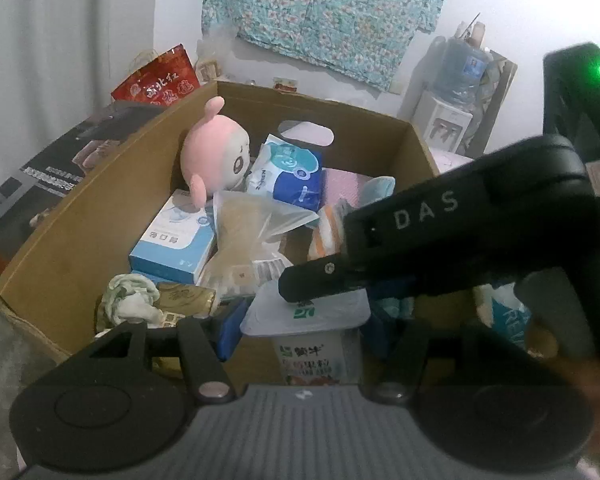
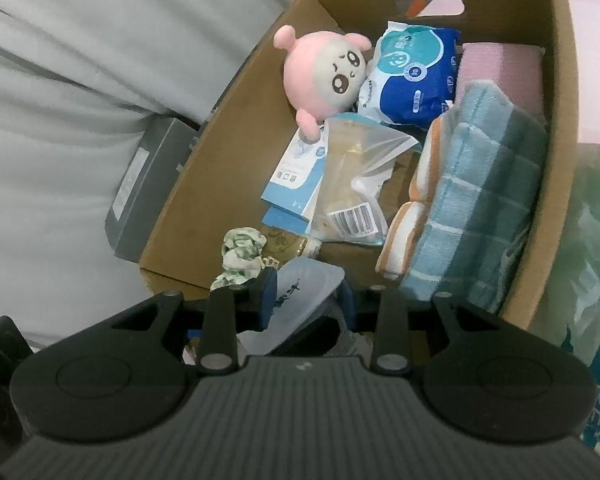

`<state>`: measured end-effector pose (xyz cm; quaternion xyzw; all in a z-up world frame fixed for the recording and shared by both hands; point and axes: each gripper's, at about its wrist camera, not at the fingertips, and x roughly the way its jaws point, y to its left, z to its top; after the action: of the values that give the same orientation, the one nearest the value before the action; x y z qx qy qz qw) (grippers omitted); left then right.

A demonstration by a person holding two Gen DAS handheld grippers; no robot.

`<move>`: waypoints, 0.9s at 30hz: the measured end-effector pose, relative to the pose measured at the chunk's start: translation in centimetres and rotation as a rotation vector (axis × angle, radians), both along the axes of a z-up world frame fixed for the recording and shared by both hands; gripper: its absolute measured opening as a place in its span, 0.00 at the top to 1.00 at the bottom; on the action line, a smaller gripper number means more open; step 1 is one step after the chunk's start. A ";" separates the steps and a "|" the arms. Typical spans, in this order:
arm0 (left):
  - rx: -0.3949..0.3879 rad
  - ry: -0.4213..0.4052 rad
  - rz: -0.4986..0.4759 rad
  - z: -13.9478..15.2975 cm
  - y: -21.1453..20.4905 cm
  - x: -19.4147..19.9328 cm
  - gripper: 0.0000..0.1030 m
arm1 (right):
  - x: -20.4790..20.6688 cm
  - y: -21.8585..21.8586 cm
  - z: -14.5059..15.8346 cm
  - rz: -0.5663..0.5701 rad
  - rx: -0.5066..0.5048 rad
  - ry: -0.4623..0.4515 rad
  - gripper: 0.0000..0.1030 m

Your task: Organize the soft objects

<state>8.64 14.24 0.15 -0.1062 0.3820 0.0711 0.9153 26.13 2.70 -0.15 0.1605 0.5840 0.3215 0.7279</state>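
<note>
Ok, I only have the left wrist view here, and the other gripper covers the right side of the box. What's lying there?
Observer: A folded blue checked towel lies along the right wall of the cardboard box.
Operator: Anything beside it?
Observer: Two white cloths with orange edges sit against the towel's left side.

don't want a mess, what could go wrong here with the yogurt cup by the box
1. The yogurt cup in the left tongs sits at the box's near edge; if its lid lifts, it may spill onto the towels.
2. The right tongs crowd the left tongs, so they could knock it loose.
</note>
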 end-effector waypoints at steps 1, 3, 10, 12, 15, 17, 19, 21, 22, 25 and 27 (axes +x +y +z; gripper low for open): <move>0.006 -0.001 0.000 -0.1 0.0 -0.1 0.40 | 0.1 0.1 -0.2 0.004 -0.004 -0.003 0.68; 0.018 0.005 -0.007 -0.3 0.0 0.2 0.40 | 0.1 0.5 -0.3 0.015 -0.017 -0.014 0.67; 0.081 -0.042 -0.045 0.2 -0.7 -0.2 0.37 | 0.1 0.7 0.4 0.027 -0.055 -0.093 0.51; 0.075 -0.040 -0.045 0.3 -0.6 -0.3 0.37 | 0.2 0.3 0.5 0.017 -0.042 -0.091 0.50; 0.080 -0.054 -0.041 0.5 -0.6 -0.6 0.37 | 0.1 -0.3 0.8 0.008 -0.022 -0.097 0.50; 0.080 -0.062 -0.041 0.6 -0.6 -0.9 0.37 | 0.0 -0.9 1.1 -0.005 0.003 -0.100 0.50; 0.079 -0.075 -0.038 0.8 -0.6 -1.1 0.33 | -0.3 -1.8 1.7 -0.025 0.048 -0.111 0.49; 0.078 -0.090 -0.034 1.3 -0.6 -1.7 0.29 | -0.8 -3.0 2.5 -0.054 0.102 -0.128 0.48; 0.076 -0.098 -0.032 1.6 -0.6 -2.1 0.24 | -1.3 -3.9 3.1 -0.068 0.136 -0.146 0.45; 0.058 -0.142 -0.026 2.7 -0.5 -3.8 0.14 | -3.6 -6.6 4.9 -0.114 0.196 -0.219 0.26; 0.044 -0.172 -0.023 3.4 -0.5 -5.0 0.08 | -5.7 -8.5 5.9 -0.143 0.208 -0.278 0.20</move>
<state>3.61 13.77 3.53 -0.0875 0.3015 0.0596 0.9476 20.45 -5.83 5.76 0.2302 0.4283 0.3466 0.8021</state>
